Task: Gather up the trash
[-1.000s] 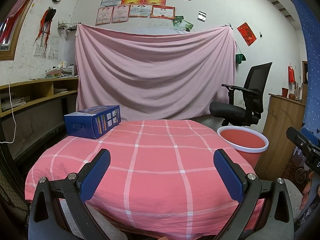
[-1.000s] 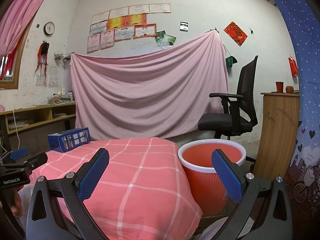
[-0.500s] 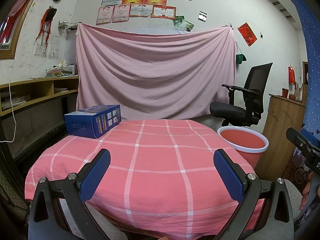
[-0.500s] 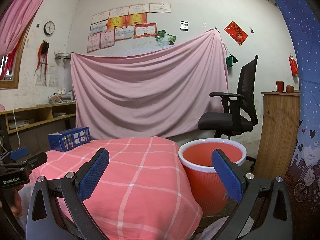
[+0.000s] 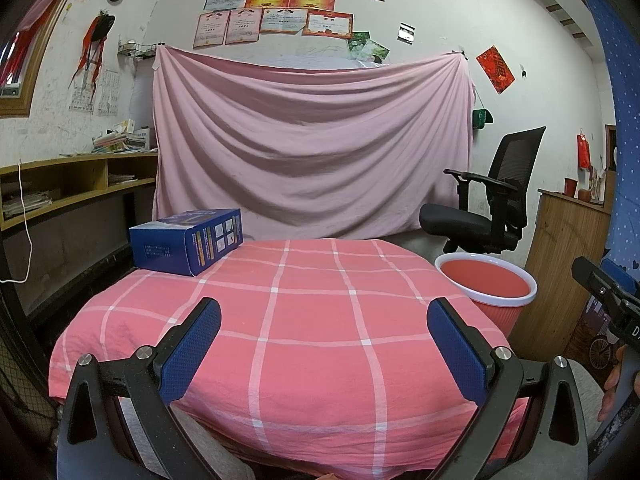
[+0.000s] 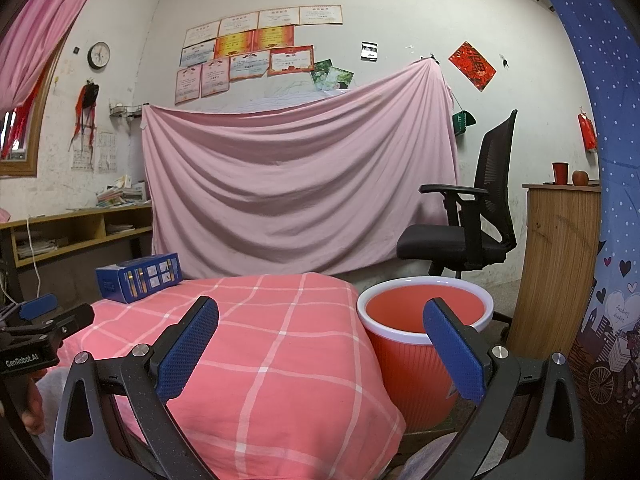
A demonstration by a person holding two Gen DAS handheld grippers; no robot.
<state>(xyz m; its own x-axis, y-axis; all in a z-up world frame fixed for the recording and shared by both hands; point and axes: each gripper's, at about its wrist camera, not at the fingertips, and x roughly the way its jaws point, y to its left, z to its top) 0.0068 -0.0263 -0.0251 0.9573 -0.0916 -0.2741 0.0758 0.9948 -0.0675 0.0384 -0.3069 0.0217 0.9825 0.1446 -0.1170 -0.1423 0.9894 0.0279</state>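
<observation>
- At nine o'clock in our left wrist view we see a wooden shelf [image 5: 76, 184] along the wall, with stacked papers on it.
- At about ten o'clock a blue carton [image 5: 188, 240] lies flat on the far left corner of the table [image 5: 304, 320], which is covered with a pink checked cloth. It is the only loose thing we see on the cloth.
- Our left gripper [image 5: 323, 342] sits at six o'clock over the near edge of the table. Its jaws stand wide apart with only cloth showing between the blue pads [image 5: 192, 352].
- At twelve o'clock a pink sheet [image 5: 312, 152] hangs on the back wall under a row of certificates [image 5: 280, 8].
- At two o'clock a black office chair [image 5: 484, 204] stands near the wall.
- At three o'clock an orange bin [image 5: 486, 284] with a white rim stands on the floor just beside the table's right edge.
- In our right wrist view the right gripper [image 6: 320, 344] hangs at six o'clock, jaws wide and holding nothing, between the table's right edge and the bin.
- At four o'clock a wooden cabinet [image 6: 560, 264] stands past the bin.
</observation>
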